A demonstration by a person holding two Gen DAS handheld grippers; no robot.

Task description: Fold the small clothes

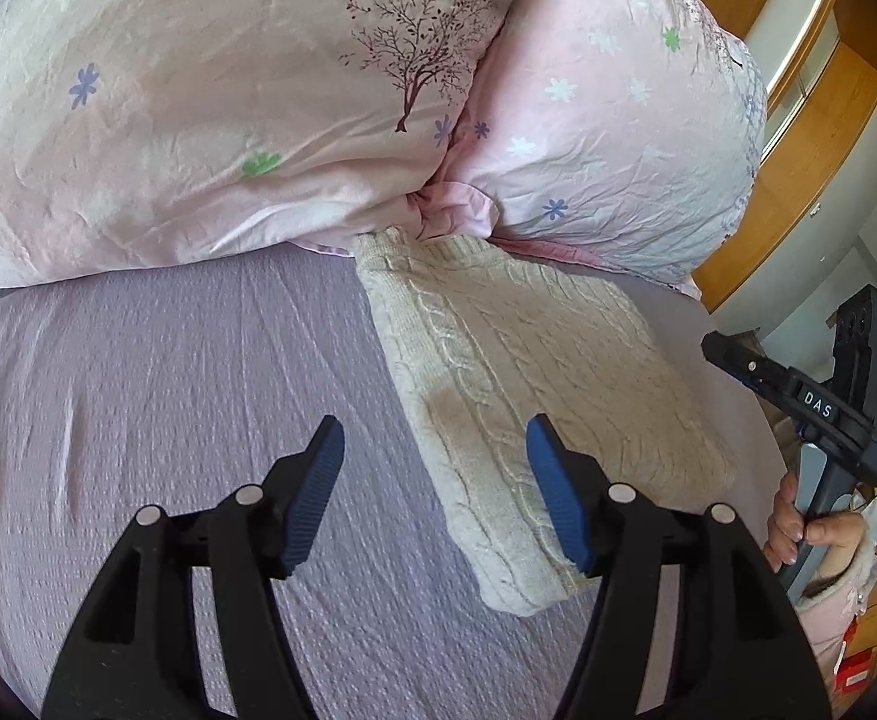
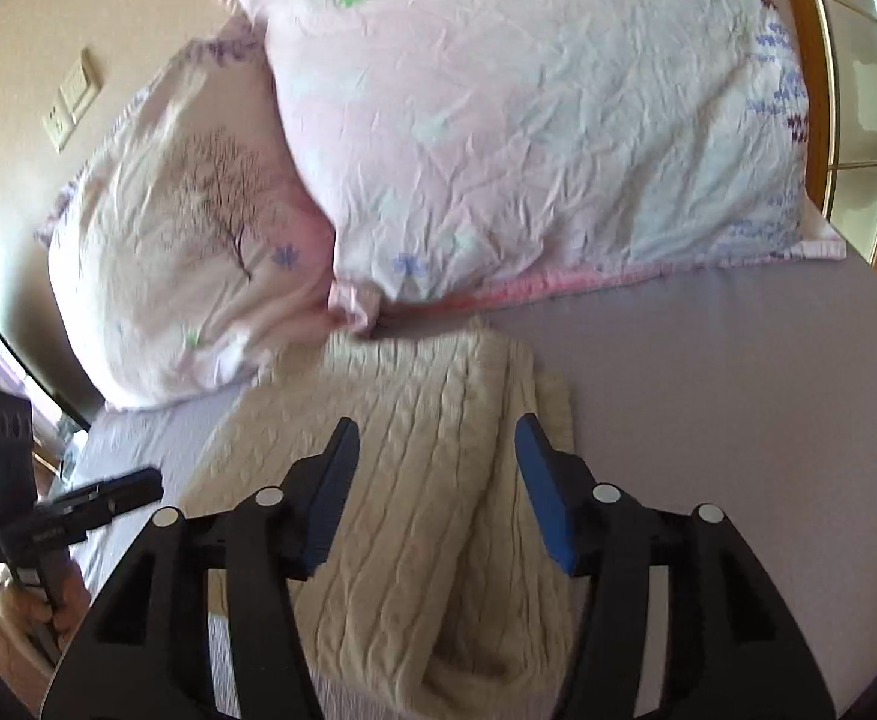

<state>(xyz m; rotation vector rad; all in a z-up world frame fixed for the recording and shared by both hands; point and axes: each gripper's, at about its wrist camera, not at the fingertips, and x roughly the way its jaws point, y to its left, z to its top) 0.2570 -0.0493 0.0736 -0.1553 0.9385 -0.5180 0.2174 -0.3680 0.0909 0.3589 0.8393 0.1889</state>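
A cream cable-knit sweater [image 1: 534,372] lies folded into a long rectangle on the lilac bed sheet [image 1: 168,372], its far end touching the pillows. It also shows in the right wrist view [image 2: 414,480]. My left gripper [image 1: 432,438] is open and empty above the sweater's left edge. My right gripper [image 2: 435,435] is open and empty above the sweater's near half. The right gripper also shows at the right edge of the left wrist view [image 1: 798,396], held off the bed's side. The left gripper shows at the left edge of the right wrist view [image 2: 96,504].
Two pink flowered pillows [image 1: 210,108] [image 1: 612,120] lie at the head of the bed. A wooden headboard [image 1: 822,138] stands behind them at the right. A wall with switches [image 2: 72,99] is at the left in the right wrist view.
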